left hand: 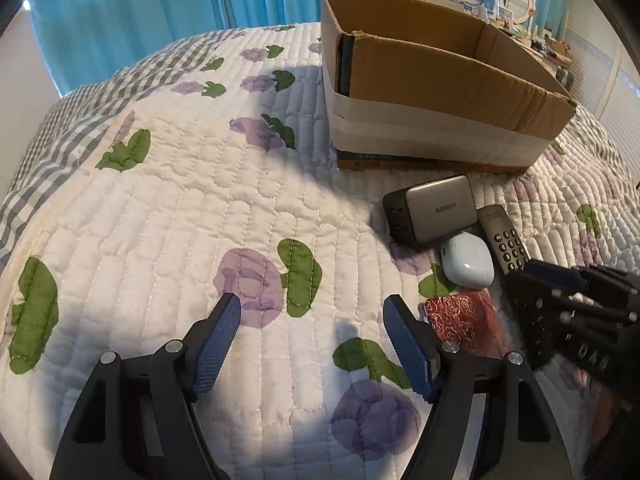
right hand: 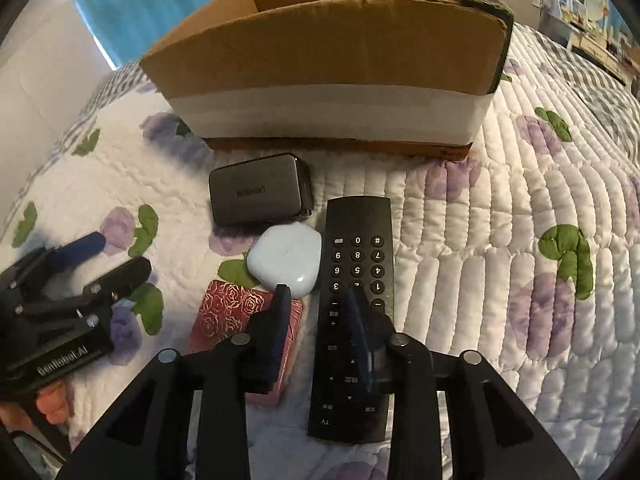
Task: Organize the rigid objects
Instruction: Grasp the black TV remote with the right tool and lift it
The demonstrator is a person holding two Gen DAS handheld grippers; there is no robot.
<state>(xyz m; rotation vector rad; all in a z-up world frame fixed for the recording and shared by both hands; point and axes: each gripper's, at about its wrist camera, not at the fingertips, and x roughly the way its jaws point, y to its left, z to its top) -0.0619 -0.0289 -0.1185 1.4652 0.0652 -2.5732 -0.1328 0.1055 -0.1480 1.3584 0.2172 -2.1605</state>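
On the flowered quilt (left hand: 168,208) lie a grey charger (right hand: 256,194), a white earbud case (right hand: 286,258), a black remote (right hand: 360,256) and a red rose-patterned box (right hand: 228,308). Behind them stands an open cardboard box (right hand: 332,52). My right gripper (right hand: 319,292) hovers low over the remote's left edge and the red box. Its jaws stand a narrow gap apart and grip nothing. My left gripper (left hand: 313,302) is open over bare quilt, left of the red box (left hand: 464,320). The left wrist view also shows the charger (left hand: 434,208), earbud case (left hand: 466,260), remote (left hand: 504,236) and cardboard box (left hand: 440,80).
Blue curtains (left hand: 140,12) hang behind the bed. A cluttered dresser (left hand: 532,36) with a mirror stands at the back right. The fingers of a hand (right hand: 48,400) show under the left gripper at the lower left of the right wrist view. Quilt stretches left of the items.
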